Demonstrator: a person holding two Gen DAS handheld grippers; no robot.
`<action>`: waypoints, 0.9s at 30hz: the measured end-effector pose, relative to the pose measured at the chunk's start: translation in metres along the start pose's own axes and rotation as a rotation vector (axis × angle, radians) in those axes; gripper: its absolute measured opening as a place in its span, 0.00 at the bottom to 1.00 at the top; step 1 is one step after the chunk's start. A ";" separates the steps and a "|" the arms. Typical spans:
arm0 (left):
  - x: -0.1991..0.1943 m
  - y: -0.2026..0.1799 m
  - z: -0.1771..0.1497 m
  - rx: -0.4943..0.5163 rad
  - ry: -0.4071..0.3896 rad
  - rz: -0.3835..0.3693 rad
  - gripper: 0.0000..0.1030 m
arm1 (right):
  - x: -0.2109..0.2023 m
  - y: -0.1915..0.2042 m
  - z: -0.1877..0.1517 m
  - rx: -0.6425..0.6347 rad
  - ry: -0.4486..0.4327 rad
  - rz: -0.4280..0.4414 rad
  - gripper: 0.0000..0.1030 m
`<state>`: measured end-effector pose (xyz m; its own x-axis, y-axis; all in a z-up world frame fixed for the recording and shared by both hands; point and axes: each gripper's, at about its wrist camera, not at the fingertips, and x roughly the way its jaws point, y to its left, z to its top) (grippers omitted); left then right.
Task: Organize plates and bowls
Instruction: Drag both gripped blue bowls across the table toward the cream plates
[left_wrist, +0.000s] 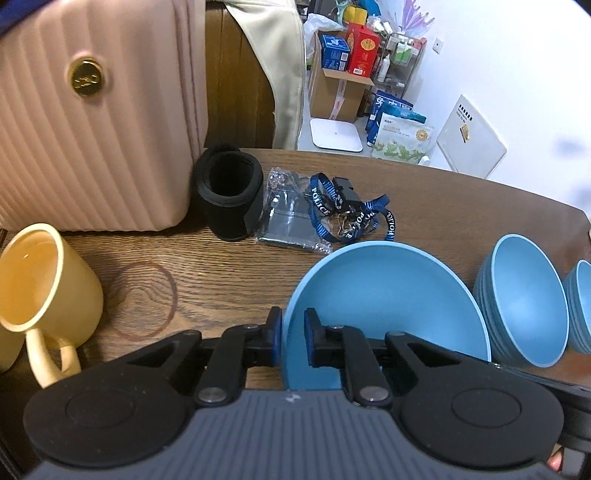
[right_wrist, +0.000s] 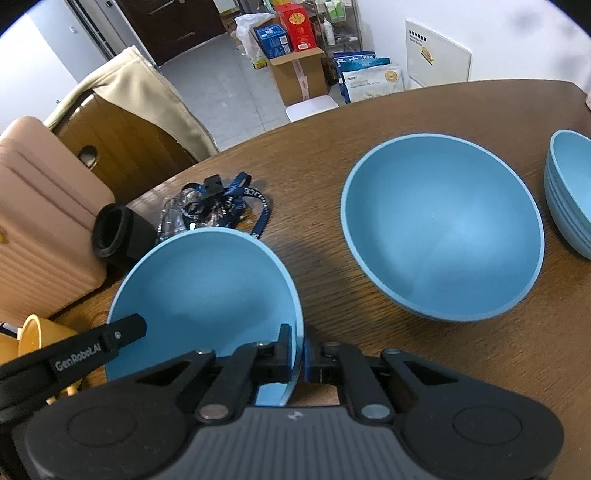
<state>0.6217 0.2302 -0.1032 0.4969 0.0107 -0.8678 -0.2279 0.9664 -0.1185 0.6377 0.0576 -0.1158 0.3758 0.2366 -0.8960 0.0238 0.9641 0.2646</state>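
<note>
You've got bare wooden table (right_wrist: 321, 155) between the held blue plate (right_wrist: 207, 288) and the big blue bowl (right_wrist: 443, 229), open lane there. Right side is blocked by a stack of smaller blue bowls (right_wrist: 570, 195). Left is tight: yellow mug (left_wrist: 40, 280) close by, pink suitcase (left_wrist: 92, 118) behind it. Past the plate's far rim sit a black sleeve (left_wrist: 229, 195) and lanyard clutter (left_wrist: 343, 210). Far table edge is free.
</note>
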 end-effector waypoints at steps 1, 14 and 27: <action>-0.003 0.000 -0.001 0.000 -0.003 0.001 0.13 | -0.003 0.001 -0.001 -0.002 -0.003 0.002 0.06; -0.061 -0.001 -0.024 -0.003 -0.063 0.003 0.13 | -0.048 0.004 -0.022 -0.022 -0.053 0.026 0.06; -0.109 -0.012 -0.056 -0.012 -0.113 0.010 0.13 | -0.091 -0.007 -0.050 -0.033 -0.084 0.049 0.06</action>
<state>0.5231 0.2028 -0.0343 0.5858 0.0502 -0.8089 -0.2428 0.9631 -0.1161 0.5569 0.0357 -0.0536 0.4519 0.2738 -0.8490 -0.0261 0.9554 0.2942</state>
